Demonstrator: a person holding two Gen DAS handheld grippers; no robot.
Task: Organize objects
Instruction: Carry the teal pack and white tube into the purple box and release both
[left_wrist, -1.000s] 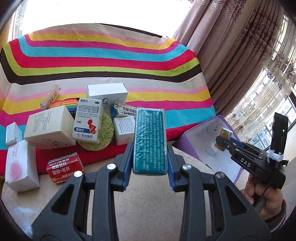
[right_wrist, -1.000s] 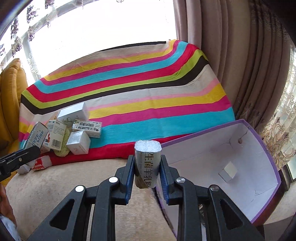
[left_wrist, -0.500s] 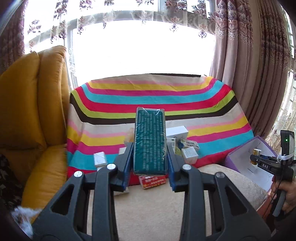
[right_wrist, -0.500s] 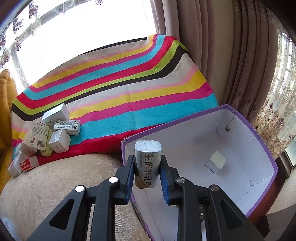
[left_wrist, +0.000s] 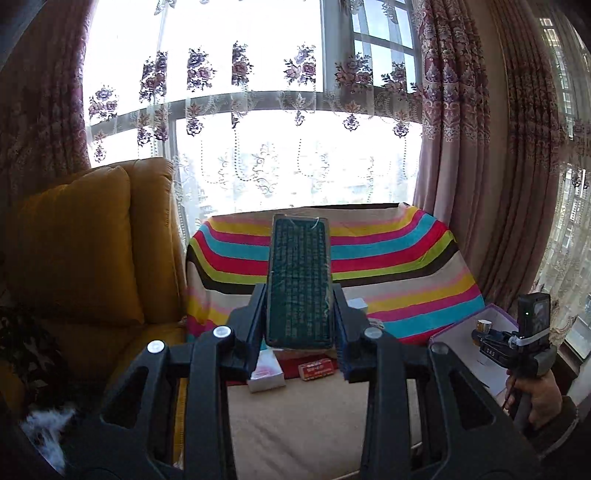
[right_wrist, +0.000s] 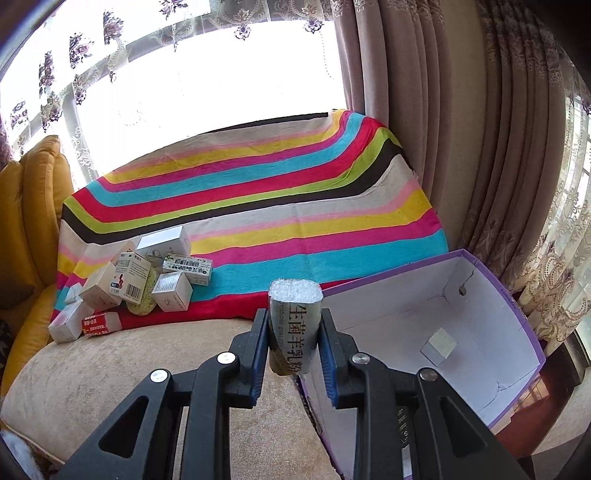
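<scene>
My left gripper is shut on a dark green box with white print and holds it upright, high above the beige seat. My right gripper is shut on a silver packet with Chinese print, at the left rim of the open purple box. A small silver cube lies inside that box. The right gripper also shows at the right of the left wrist view, over the purple box. A pile of small cartons sits on the striped blanket.
The striped blanket covers the seat back. A red carton and a white carton lie on the beige cushion. A yellow armchair stands left. Curtains hang right, with a window behind.
My left gripper has pulled back and tilted up with the green box, so the cartons look farther off and the window fills the view. My right gripper shifted slightly back left from the purple box.
</scene>
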